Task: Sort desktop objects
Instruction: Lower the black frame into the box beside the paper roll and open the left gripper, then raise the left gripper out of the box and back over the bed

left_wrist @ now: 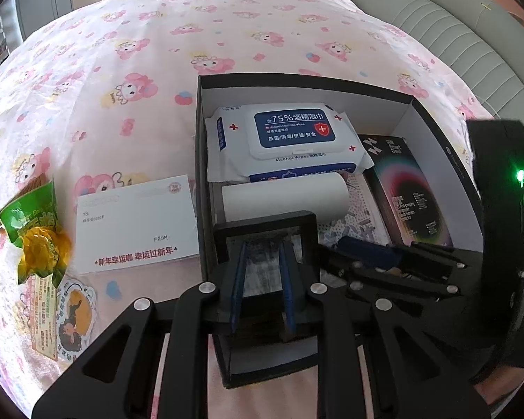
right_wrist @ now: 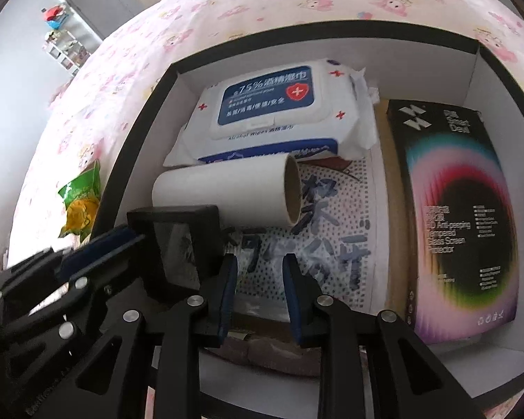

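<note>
A small black picture frame (left_wrist: 267,241) sat gripped between the blue pads of the left claw (left_wrist: 263,265), tilted over the near-left rim of an open black box (left_wrist: 201,160). The left claw's fingers pinched the frame from both sides, and the frame's lower part was hidden behind them. The right claw (right_wrist: 260,269) reached into the box from the near side, fingers parted, nothing between them, poised over a dotted printed sheet (right_wrist: 332,241). Ahead of that claw lay a white paper roll (right_wrist: 227,192), with a pack of alcohol wipes (right_wrist: 269,111) beyond it and a dark screen-protector box (right_wrist: 461,216) to its right. Left of the left claw, on the pink cartoon-print bed cover (left_wrist: 122,70), lay a white card (left_wrist: 136,223) and a green-and-yellow snack wrapper (left_wrist: 35,230). Stickers below the wrapper were too small to read.
</note>
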